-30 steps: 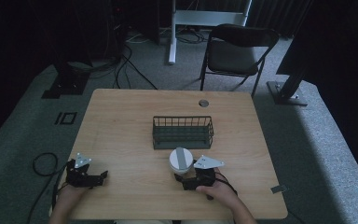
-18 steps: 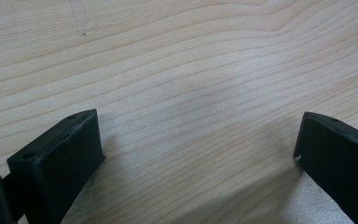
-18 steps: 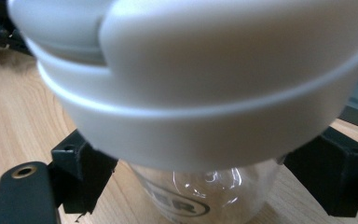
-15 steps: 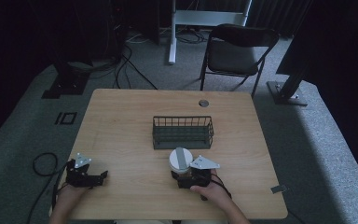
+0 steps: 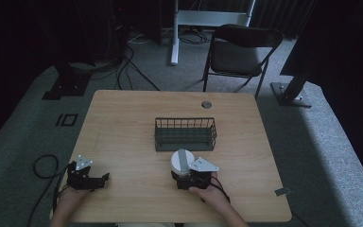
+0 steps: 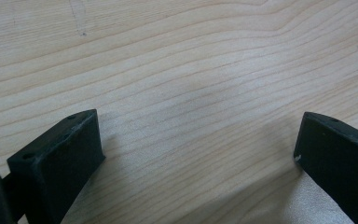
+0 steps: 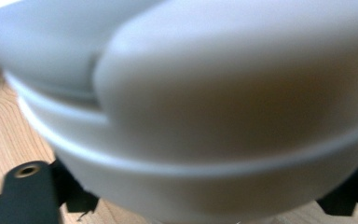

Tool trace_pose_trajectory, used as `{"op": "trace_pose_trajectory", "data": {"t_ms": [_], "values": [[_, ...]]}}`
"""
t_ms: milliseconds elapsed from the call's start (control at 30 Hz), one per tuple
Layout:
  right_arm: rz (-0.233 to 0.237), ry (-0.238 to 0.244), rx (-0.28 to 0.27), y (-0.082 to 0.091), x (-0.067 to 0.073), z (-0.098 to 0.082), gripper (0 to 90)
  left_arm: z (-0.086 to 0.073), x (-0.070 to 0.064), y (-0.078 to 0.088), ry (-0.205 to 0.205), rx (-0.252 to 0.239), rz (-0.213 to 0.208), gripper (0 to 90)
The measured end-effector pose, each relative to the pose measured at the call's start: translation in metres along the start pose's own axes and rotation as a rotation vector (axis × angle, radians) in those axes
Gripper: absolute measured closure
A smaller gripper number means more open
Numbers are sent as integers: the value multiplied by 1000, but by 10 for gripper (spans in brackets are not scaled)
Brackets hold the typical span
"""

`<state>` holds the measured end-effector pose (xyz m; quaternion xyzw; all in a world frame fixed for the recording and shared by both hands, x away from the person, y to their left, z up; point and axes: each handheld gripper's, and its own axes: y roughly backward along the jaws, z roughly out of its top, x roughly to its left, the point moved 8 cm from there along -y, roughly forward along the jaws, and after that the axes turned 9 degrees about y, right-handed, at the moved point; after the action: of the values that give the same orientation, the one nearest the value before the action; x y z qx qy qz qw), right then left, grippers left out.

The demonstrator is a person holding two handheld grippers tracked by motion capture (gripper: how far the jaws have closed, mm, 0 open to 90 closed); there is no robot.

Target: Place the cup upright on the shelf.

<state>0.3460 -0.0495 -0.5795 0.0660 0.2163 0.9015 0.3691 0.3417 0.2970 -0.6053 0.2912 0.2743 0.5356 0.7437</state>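
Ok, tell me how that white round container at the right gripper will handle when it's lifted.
The white container looks rigid: smooth moulded walls with a ridged band, so it probably won't flex. Its glossy, curved sides could slip between the right gripper's jaws. It stands fairly tall for its width on the table, so a push might tip it.

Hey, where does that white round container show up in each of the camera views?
High view: the white container sits low and center, just in front of the wire basket, at the right tongs.
Left gripper view: not in it; bare wood between open jaws.
Right gripper view: it looms close and blurred across most of the picture, between the jaws.
Shared landmark: the wooden table.
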Motion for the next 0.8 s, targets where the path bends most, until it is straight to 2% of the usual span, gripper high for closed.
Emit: {"op": "trace_pose_trajectory", "data": {"t_ms": [167,567,633,800], "values": [[-16,37,14,1,0,2,177,0,0,0,0,0,0,12],[-9,16,21,6,-3,4,184,0,0,0,0,0,0,12],[-9,36,22,7,-3,5,184,0,0,0,0,0,0,12],[-10,49,10,10,-2,11,184,0,0,0,0,0,0,12]]}}
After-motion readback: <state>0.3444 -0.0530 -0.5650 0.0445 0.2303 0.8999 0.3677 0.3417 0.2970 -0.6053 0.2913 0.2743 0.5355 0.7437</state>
